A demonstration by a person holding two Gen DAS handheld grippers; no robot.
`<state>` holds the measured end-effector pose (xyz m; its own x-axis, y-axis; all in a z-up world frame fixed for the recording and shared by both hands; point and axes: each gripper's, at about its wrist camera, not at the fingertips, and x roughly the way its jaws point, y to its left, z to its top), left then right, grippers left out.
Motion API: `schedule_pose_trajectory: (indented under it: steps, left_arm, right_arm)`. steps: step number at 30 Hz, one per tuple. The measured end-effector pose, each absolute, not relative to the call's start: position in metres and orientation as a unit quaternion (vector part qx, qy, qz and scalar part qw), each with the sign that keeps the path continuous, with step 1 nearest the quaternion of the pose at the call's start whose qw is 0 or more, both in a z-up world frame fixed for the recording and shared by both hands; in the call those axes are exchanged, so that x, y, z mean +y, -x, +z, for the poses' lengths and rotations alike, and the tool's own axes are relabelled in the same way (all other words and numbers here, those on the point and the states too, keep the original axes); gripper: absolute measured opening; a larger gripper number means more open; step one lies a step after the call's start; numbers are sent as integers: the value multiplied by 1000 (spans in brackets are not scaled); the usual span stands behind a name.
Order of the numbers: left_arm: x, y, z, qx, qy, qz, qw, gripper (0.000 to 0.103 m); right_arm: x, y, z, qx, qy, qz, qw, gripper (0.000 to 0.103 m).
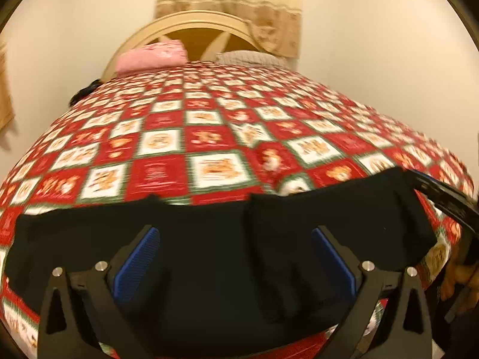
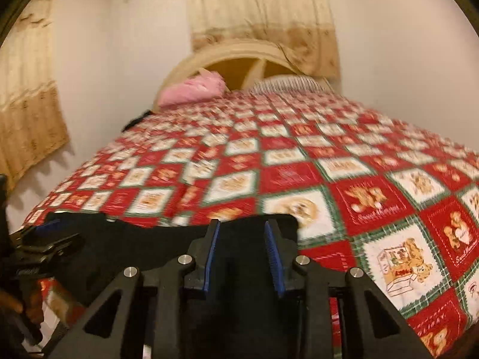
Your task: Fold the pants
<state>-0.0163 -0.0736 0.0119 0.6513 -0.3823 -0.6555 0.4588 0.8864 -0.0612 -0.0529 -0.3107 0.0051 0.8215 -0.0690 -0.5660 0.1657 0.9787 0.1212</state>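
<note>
We found black pants (image 1: 209, 254) lying along the bedspread's (image 1: 209, 137) near edge; left gripper (image 1: 233, 233) spread wide, right gripper (image 2: 242, 230) parted, neither pinching cloth.

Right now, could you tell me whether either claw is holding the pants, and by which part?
Neither appears to hold them. The left claw stands wide open over the black pants; the right claw shows a clear gap above their edge.

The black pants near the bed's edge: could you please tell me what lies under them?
The black pants lie on the red-and-white patchwork bedspread, which shows all around them. The part beneath the pants is covered, so anything else under there cannot be seen.
</note>
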Motion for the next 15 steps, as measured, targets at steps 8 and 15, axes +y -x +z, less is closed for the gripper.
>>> schedule_pose_trajectory:
  steps: [8, 15]
  left_arm:
    - [-85, 13, -33, 415, -74, -206, 883, 103]
    - [-81, 18, -32, 410, -82, -205, 885, 103]
  right_arm:
    - [-330, 28, -18, 335, -94, -68, 935, 31]
    - [-326, 71, 9, 276, -107, -28, 955, 31]
